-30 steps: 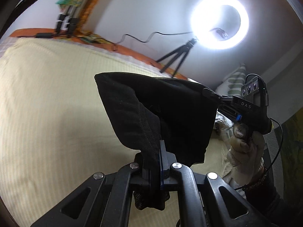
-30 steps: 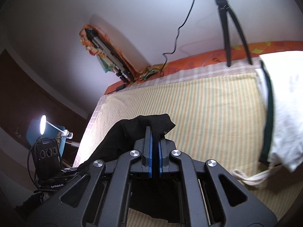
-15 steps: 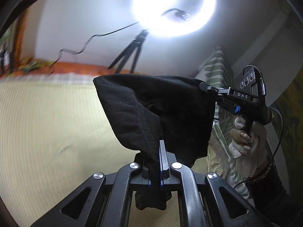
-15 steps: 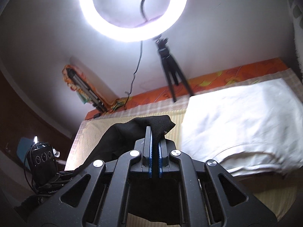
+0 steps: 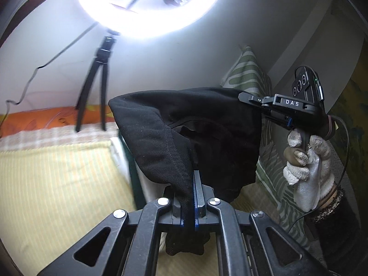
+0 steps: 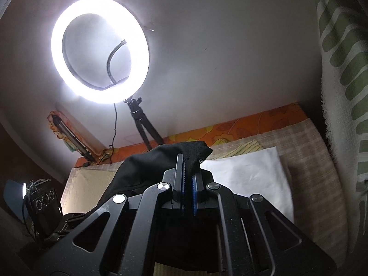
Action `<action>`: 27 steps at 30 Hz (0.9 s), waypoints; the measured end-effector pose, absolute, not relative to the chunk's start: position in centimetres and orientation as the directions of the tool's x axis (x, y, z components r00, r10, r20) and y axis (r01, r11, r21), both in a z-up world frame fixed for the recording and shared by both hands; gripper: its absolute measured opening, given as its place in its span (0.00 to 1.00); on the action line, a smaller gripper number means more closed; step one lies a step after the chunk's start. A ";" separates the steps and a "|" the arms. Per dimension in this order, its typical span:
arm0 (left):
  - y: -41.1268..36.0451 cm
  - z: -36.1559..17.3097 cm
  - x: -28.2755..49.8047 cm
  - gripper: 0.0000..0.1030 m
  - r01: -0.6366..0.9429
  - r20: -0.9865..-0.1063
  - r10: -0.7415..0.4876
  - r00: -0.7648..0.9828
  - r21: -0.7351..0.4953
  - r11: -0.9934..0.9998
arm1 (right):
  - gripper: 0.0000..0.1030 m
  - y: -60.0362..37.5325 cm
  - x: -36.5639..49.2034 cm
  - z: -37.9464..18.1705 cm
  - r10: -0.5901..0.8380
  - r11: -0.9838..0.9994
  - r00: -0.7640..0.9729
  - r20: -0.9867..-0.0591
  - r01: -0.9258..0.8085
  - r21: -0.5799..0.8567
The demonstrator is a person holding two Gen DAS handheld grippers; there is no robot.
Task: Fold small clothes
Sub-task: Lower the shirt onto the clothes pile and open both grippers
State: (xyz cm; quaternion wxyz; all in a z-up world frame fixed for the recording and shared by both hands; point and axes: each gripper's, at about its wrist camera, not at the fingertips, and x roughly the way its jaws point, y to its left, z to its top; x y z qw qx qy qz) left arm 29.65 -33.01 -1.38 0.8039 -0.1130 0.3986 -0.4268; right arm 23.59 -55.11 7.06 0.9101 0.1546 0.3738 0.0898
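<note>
The black garment (image 5: 207, 138) hangs in the air above the bed (image 5: 57, 184), stretched between both tongs. The left tongs (image 5: 192, 197) pinch one edge; the right tongs (image 6: 188, 184) pinch another corner. A white cloth (image 6: 248, 177), perhaps already folded, lies on the bed near the ring light (image 6: 100, 61).

Garment (image 5: 207, 138): held above the bed (image 5: 57, 184), stretched between the left tongs (image 5: 192, 184) at its near corner and the right tongs (image 5: 246, 96) at its far right corner.
Ring light (image 6: 100, 48): mounted on a tripod (image 6: 142, 126) at the far edge of the bed, against the wall.
Cloth (image 6: 253, 172): laid on the bed, right of the tripod.
Pillow (image 6: 342, 69): propped right of the bed.
</note>
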 end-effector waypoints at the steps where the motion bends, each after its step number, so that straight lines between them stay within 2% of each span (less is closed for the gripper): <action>1: -33.8 -1.6 29.9 0.02 0.599 -0.544 -0.778 0.314 -0.521 0.607 | 0.06 -55.7 23.9 7.0 0.269 0.939 0.705 -0.656 -0.040 0.341; 9: -37.4 -3.4 30.5 0.02 0.609 -0.568 -0.771 0.288 -0.513 0.605 | 0.06 -60.7 26.1 4.9 0.195 0.953 0.688 -0.699 0.035 0.300; 16: -38.2 -4.2 29.8 0.03 0.633 -0.635 -0.710 0.305 -0.422 0.649 | 0.06 -61.0 27.7 2.4 0.164 0.964 0.655 -0.738 0.054 0.262; 18: -38.4 -4.1 29.7 0.13 0.636 -0.646 -0.699 0.307 -0.407 0.656 | 0.06 -60.8 27.9 1.9 0.132 0.970 0.645 -0.753 0.074 0.233; 19: -38.3 -4.1 29.6 0.26 0.639 -0.651 -0.696 0.304 -0.403 0.655 | 0.08 -60.8 28.0 1.7 0.116 0.972 0.636 -0.763 0.085 0.218; 20: -38.2 -4.0 29.5 0.32 0.640 -0.653 -0.692 0.309 -0.395 0.659 | 0.18 -60.8 28.1 1.6 0.106 0.973 0.632 -0.767 0.091 0.210; 21: -38.3 -3.9 29.4 0.34 0.641 -0.653 -0.687 0.318 -0.385 0.663 | 0.32 -60.7 28.0 1.6 0.089 0.975 0.632 -0.769 0.103 0.197; 22: -38.2 -3.7 29.3 0.36 0.646 -0.654 -0.684 0.324 -0.375 0.665 | 0.39 -60.7 27.8 1.7 0.074 0.976 0.638 -0.766 0.111 0.187; 23: -38.1 -3.6 29.2 0.38 0.649 -0.654 -0.682 0.328 -0.369 0.665 | 0.51 -60.6 27.5 2.0 0.058 0.977 0.650 -0.758 0.120 0.178; 24: -37.9 -3.4 29.0 0.40 0.650 -0.654 -0.679 0.334 -0.362 0.668 | 0.56 -60.6 27.2 2.3 0.044 0.977 0.659 -0.751 0.128 0.170; 27: -37.4 -3.0 28.6 0.51 0.647 -0.650 -0.675 0.348 -0.354 0.675 | 0.58 -60.4 26.6 2.9 0.032 0.977 0.665 -0.746 0.136 0.163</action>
